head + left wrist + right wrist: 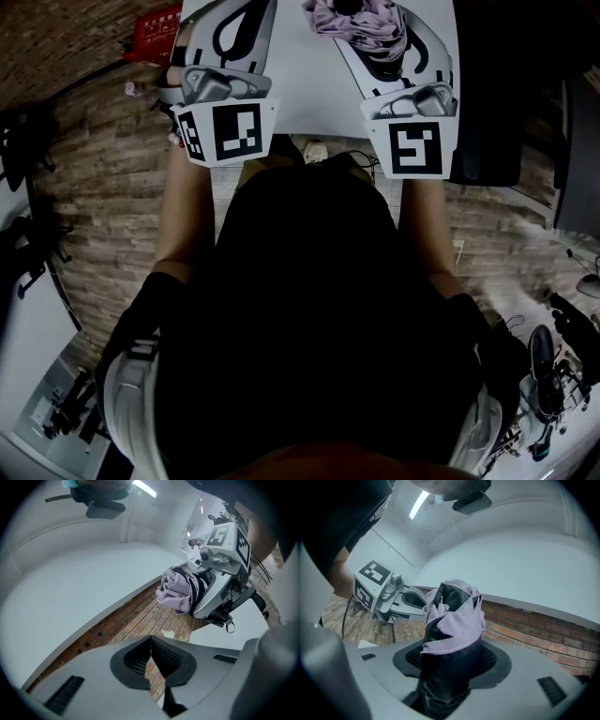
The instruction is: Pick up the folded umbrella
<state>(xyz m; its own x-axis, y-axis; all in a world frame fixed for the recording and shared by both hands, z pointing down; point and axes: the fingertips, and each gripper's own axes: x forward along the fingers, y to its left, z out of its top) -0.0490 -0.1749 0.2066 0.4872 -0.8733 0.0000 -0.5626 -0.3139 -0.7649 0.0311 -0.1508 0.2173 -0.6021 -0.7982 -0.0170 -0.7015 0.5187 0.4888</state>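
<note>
A white counter (309, 84) stands over a brick-patterned floor (112, 216), and the person holds both grippers level at its near edge. The right gripper (452, 665) is clamped on the folded umbrella (452, 616), whose black and lilac bundle sticks out past the jaws and shows over the counter in the head view. The left gripper (151, 663), just beside it, has its jaws together with nothing between them.
</note>
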